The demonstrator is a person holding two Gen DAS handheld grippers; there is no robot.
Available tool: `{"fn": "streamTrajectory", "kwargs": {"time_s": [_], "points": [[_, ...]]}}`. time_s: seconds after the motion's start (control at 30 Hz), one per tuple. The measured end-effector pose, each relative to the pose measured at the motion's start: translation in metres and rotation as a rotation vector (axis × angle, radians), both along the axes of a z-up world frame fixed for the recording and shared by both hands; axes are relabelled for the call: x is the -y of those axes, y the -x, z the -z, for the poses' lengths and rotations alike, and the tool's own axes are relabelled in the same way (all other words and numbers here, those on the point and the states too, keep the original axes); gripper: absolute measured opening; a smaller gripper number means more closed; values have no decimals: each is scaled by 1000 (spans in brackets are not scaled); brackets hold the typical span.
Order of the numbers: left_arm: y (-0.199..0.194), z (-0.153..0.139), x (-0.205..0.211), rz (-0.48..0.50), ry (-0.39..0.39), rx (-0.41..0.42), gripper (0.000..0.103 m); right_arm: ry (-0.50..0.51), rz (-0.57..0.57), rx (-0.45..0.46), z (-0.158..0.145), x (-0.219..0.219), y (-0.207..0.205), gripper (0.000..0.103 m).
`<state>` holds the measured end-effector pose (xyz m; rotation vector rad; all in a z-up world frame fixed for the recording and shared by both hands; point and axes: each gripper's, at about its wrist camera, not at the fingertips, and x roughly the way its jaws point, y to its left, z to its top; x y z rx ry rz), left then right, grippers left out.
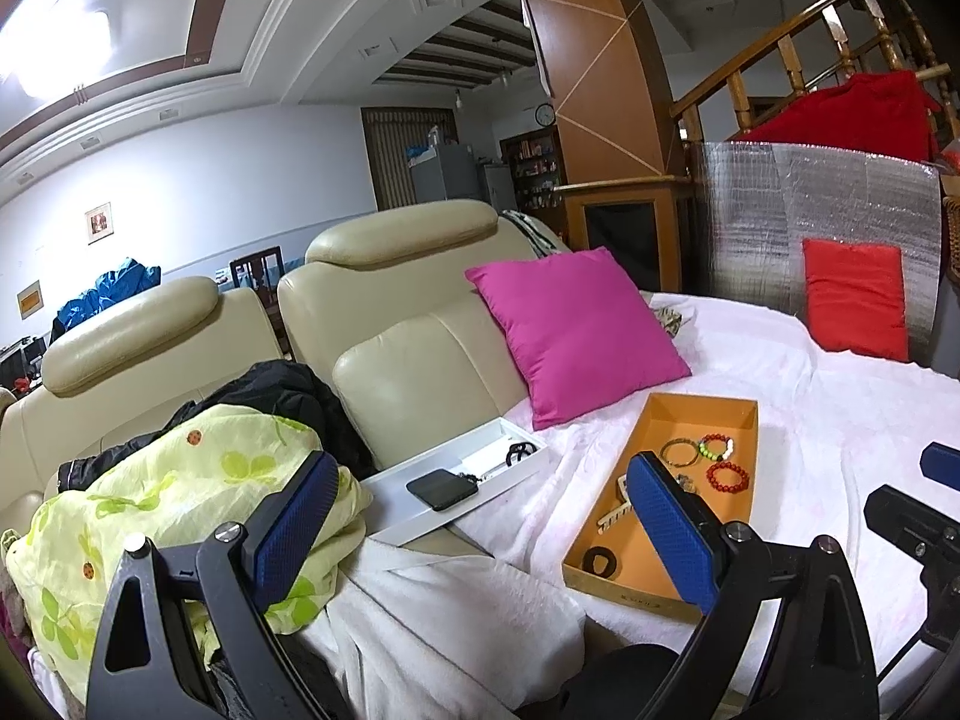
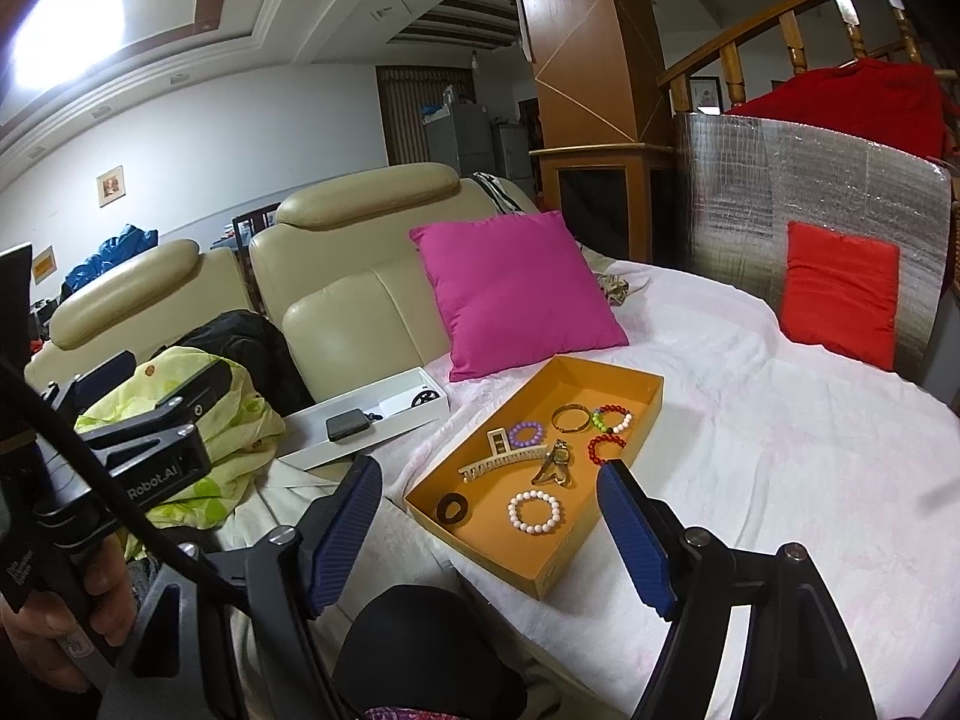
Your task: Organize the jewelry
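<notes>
Currently both tongs, left tongs [image 1: 480,516] and right tongs [image 2: 489,516], stand released, holding nothing. The bead bracelets [image 2: 534,511] lie in the orange tray [image 2: 651,399] on the bed: light, slippery; pinch across 1 strand.

Both grippers have black frames with silver screws, blue ribbed fingers [image 2: 342,534], and a white "Robot.AI" marking [image 2: 153,487].

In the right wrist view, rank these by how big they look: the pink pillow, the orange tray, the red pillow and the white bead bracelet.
Largest to smallest:
1. orange tray and pink pillow, too close to separate; the tray lies nearer the camera.
2. red pillow
3. white bead bracelet
</notes>
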<state>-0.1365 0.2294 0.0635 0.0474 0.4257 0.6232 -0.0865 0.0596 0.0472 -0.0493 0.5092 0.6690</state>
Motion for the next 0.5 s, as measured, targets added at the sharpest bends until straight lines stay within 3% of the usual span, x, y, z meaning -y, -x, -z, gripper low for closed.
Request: {"fn": "streamTrajectory", "kwargs": {"time_s": [0.5], "points": [[-40,39,-29,-10,45,-88,97,47,16,-48,23,-26,-46,78]]}}
